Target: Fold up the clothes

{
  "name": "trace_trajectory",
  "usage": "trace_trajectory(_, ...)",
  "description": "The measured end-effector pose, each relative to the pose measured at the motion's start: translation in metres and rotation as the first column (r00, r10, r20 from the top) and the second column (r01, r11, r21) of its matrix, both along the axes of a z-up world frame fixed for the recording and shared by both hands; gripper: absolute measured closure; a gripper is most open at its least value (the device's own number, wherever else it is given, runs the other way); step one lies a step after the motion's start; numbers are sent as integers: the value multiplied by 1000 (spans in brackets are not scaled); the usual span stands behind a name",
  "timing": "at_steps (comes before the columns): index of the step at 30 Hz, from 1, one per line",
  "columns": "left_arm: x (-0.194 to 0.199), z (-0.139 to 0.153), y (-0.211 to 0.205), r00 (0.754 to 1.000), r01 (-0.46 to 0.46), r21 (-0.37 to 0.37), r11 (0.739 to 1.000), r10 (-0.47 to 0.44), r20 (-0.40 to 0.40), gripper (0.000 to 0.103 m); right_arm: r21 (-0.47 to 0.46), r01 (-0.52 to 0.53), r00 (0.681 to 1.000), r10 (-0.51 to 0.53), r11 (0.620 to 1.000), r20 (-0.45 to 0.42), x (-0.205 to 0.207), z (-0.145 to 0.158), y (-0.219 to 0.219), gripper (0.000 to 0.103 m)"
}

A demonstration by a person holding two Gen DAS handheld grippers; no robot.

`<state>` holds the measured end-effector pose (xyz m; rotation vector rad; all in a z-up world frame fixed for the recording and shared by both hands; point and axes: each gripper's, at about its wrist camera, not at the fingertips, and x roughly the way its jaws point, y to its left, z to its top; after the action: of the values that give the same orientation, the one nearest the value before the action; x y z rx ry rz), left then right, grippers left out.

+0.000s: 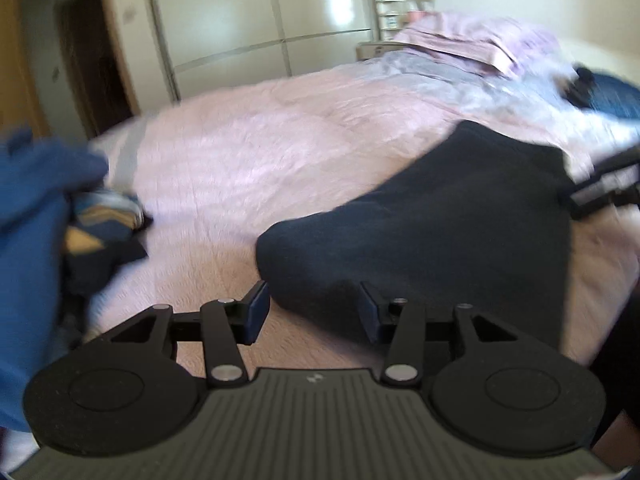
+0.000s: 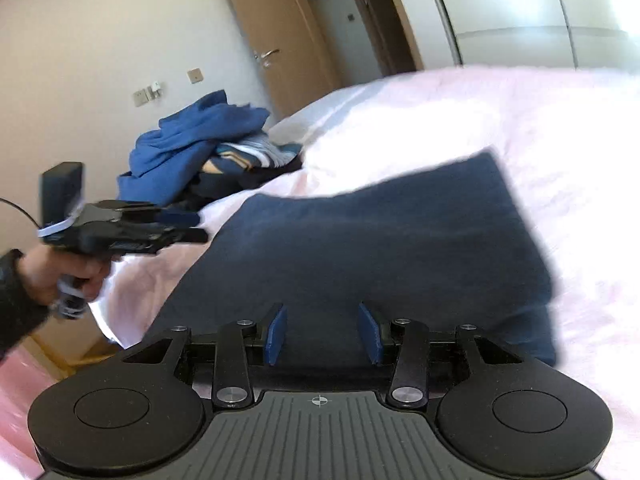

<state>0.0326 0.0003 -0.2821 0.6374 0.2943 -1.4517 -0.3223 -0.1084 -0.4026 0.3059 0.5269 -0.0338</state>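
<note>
While both grippers, left gripper [image 1: 314, 312] and right gripper [image 2: 322, 334], hover unclenched, a folded navy garment [image 2: 380, 248] lies mid-bed [image 1: 240, 152]; next, probably, grasp from the unfolded clothes pile [image 2: 200, 148].

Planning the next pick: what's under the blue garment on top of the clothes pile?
Under the blue garment a striped piece and dark fabric show, resting on the pink bedspread. Anything deeper in the pile is covered.
</note>
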Motion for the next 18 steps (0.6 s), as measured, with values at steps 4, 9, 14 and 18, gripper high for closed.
trace_trajectory(4, -58, 3, 37, 976, 126, -18, 992, -121, 180, 54, -305, -67, 998, 59, 950, -35, -22, 9, 28, 21)
trace_trajectory(9, -127, -20, 57, 906, 256, 28, 966, -250, 342, 44, -657, -202, 978, 117, 727, -171, -31, -9, 59, 21)
trace_trajectory(14, -161, -45, 49, 855, 294, 82, 952, -301, 423, 43, -807, -297, 955, 160, 511, -251, -17, -24, 79, 21)
trace_trajectory(18, -169, -59, 38, 832, 299, 95, 950, -308, 461, 40, -858, -399, 917, 135, 324, -376, 5, -61, 74, 21)
